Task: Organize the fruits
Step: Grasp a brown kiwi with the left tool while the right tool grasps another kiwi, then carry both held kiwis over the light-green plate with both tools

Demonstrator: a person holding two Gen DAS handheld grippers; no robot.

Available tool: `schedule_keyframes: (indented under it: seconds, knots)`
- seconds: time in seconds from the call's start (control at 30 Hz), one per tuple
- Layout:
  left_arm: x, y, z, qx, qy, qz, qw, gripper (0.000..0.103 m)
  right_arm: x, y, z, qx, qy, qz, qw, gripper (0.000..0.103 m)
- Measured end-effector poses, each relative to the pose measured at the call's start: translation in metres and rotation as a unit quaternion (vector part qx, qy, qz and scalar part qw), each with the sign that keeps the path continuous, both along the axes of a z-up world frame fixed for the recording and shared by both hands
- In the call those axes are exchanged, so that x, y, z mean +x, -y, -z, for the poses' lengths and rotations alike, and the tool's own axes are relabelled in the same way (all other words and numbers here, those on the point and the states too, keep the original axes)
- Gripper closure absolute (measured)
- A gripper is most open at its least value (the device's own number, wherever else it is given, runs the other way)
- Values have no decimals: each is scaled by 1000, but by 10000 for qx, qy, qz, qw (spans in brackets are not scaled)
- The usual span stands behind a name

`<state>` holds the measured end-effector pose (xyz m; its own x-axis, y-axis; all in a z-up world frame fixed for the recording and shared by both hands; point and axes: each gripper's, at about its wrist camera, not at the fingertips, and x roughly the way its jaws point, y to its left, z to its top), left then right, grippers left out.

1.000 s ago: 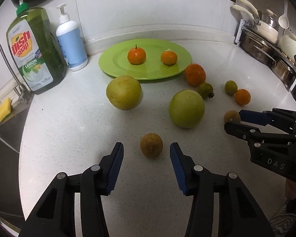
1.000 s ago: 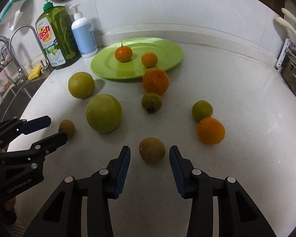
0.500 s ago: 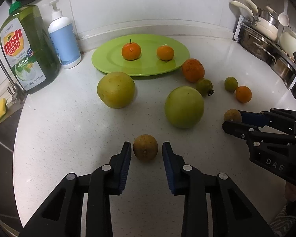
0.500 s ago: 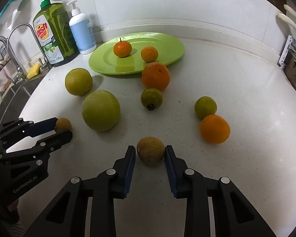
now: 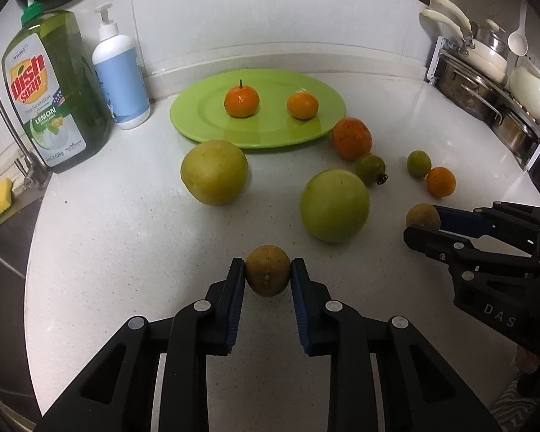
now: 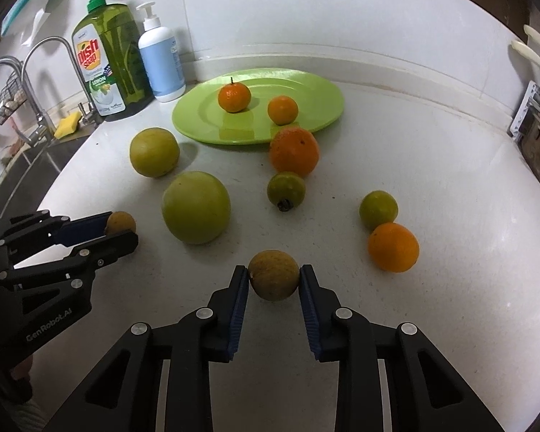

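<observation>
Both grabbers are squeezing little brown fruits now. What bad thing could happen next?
1. Each brown fruit is round and pinched only at its sides, so it might slip out and roll when lifted.
2. The left gripper must pass the big green fruit and could bump it away.
3. The two small oranges sit loose on the green plate; a careless drop could knock them off.

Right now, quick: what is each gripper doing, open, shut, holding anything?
Left gripper: shut on a small brown fruit, which sits on the counter.
Right gripper: shut on another small brown fruit, also on the counter.
</observation>
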<state>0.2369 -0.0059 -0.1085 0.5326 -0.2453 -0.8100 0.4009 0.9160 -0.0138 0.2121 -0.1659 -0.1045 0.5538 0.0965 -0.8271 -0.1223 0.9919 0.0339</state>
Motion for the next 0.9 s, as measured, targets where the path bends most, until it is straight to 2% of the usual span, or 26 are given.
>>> schedule_keyframes:
  seconds: [0.47,0.9]
  knots:
    - [-4,-2,-34,-177,393,-34,9991,77,-5,-8,-28,-24,423,-169,9990,73]
    - [14,-5,-66,-290,811,-214,9961,77,15,-9,-59,205,801,-243,9963,73]
